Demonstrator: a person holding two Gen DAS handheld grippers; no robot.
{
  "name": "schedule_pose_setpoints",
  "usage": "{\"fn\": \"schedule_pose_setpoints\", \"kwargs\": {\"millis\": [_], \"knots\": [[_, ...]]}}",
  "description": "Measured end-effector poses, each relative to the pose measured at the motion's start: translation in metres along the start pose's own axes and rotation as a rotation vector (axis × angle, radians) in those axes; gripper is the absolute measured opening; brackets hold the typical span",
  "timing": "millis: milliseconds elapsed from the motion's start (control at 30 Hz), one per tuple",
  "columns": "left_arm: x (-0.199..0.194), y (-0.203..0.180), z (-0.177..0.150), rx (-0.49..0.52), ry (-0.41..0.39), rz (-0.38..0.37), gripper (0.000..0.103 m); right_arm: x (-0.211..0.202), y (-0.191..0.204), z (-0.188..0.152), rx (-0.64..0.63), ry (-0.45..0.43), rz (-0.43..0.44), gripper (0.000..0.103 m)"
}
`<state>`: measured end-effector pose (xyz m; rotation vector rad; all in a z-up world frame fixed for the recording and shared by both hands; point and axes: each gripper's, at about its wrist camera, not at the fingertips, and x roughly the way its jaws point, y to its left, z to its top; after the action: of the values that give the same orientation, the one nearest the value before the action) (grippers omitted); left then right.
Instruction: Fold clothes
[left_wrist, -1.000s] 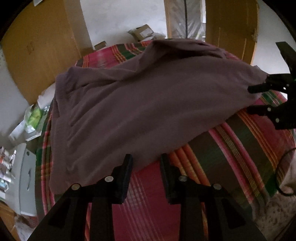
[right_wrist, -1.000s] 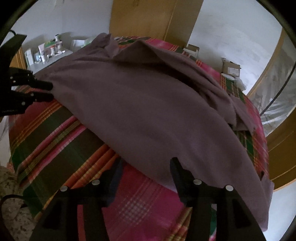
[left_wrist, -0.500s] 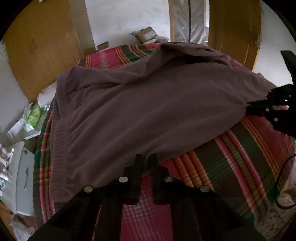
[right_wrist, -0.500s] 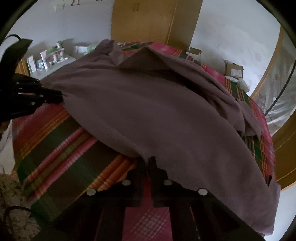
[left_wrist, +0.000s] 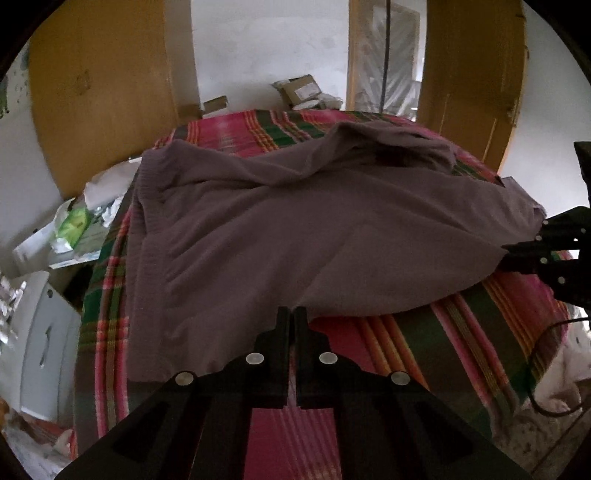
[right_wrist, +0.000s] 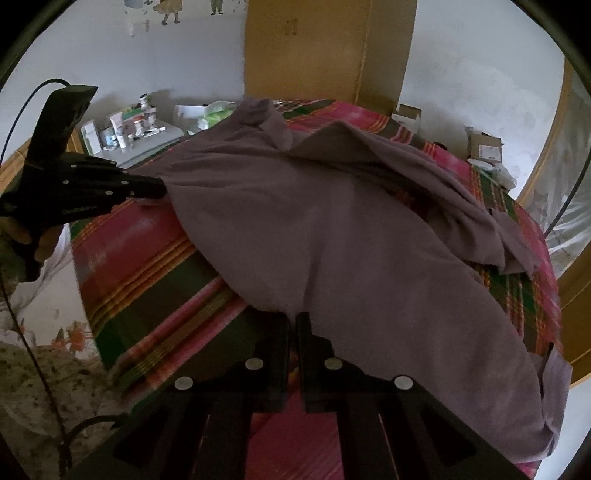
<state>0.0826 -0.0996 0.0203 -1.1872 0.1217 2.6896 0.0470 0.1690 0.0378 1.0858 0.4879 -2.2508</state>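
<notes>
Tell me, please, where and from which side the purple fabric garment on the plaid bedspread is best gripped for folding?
Grip the purple fabric garment along its near hem, coming in low from the bed's near edge. That hem lies flat and exposed on the plaid bedspread; both the left hand-held gripper and the right hand-held gripper are already pinched on it, apart.

Right claw (right_wrist: 292, 321) pinching purple garment (right_wrist: 354, 236) hem

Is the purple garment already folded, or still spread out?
Mostly spread: the purple garment lies open across the plaid bedcover, only its far part rumpled over.
</notes>
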Motion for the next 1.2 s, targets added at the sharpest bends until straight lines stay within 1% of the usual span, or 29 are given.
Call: {"fn": "schedule_pose_setpoints", "kwargs": {"millis": [200,300,333,367,433,467,500,600,667,733,800,1000,1100,1200], "knots": [[0.000,0.017,-0.010,-0.085,0.021,-0.029,0.002,0.007,0.001,-0.008,0.003,0.040,0.001,0.004],[-0.006,0.036,-0.017,-0.180,0.009,-0.040,0.004,0.011,0.007,-0.010,-0.024,0.063,-0.013,0.004],[-0.008,0.045,-0.019,-0.225,0.001,-0.045,0.004,0.012,0.007,-0.010,-0.026,0.066,-0.012,0.004],[-0.011,0.056,-0.022,-0.284,-0.011,-0.051,0.008,0.012,0.008,-0.011,-0.028,0.069,-0.012,0.004],[-0.014,0.080,-0.028,-0.402,-0.014,-0.053,0.015,0.013,0.007,-0.009,-0.031,0.072,-0.009,0.004],[-0.014,0.091,-0.031,-0.462,-0.014,-0.053,0.023,0.013,0.006,-0.009,-0.032,0.074,-0.008,0.004],[-0.015,0.101,-0.035,-0.514,-0.012,-0.057,0.026,0.013,0.006,-0.009,-0.032,0.075,-0.006,0.004],[-0.016,0.119,-0.047,-0.636,-0.002,-0.063,0.028,0.014,0.005,-0.008,-0.034,0.080,-0.003,0.004],[-0.016,0.125,-0.055,-0.691,0.005,-0.044,0.028,0.014,0.004,-0.008,-0.035,0.083,0.000,0.004],[-0.017,0.130,-0.063,-0.745,-0.006,-0.054,0.029,0.015,0.004,-0.007,-0.034,0.084,0.002,0.004],[-0.018,0.134,-0.066,-0.784,-0.009,-0.064,0.029,0.015,0.004,-0.007,-0.032,0.084,0.003,0.004],[-0.009,0.136,-0.055,-0.835,0.010,-0.067,0.029,0.016,0.004,-0.008,-0.028,0.086,0.006,0.004],[-0.004,0.141,-0.055,-0.907,0.013,-0.118,0.029,0.016,0.004,-0.008,-0.029,0.087,0.007,0.004],[-0.001,0.142,-0.054,-0.945,0.001,-0.141,0.030,0.017,0.004,-0.008,-0.029,0.088,0.008,0.004]]}}
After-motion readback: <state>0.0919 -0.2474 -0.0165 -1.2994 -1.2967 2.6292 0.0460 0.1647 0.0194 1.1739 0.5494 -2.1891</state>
